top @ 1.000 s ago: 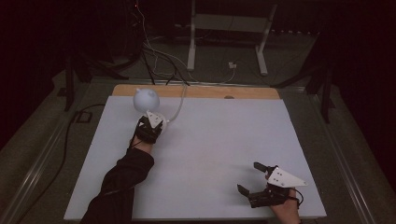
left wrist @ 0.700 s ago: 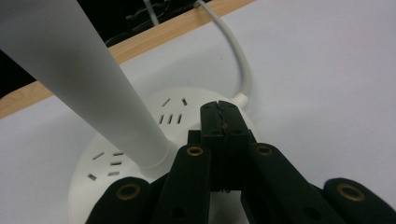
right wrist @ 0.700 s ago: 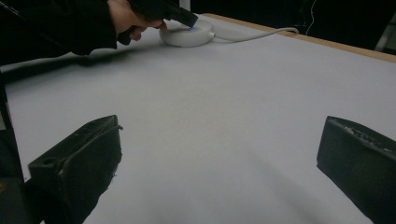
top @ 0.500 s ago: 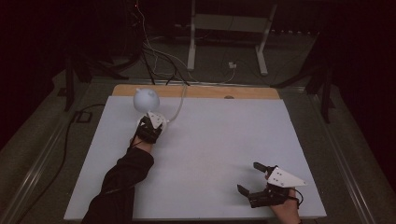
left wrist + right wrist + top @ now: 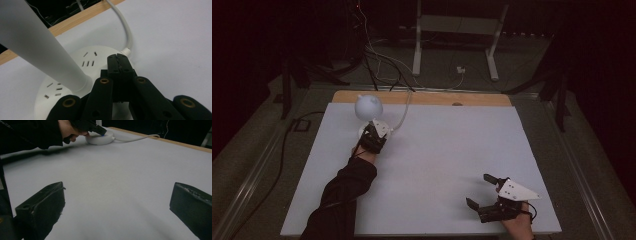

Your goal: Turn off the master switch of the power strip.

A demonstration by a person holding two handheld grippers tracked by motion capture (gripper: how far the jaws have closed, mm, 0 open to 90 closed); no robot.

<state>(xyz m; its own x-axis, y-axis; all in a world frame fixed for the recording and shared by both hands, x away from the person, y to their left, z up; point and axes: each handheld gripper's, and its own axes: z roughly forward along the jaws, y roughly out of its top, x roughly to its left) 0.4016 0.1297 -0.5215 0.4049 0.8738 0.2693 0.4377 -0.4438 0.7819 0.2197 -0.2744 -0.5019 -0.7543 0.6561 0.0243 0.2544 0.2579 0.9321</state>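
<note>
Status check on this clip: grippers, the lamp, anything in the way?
Left gripper shut, tips on the lamp base by its cord. Right gripper open, idle near the table's front edge. Nothing in the way.

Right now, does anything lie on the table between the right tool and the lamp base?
Nothing visible does. The right tool hangs open near the table's near edge, and bare white surface runs to the lamp base, where the left tool rests shut.
</note>
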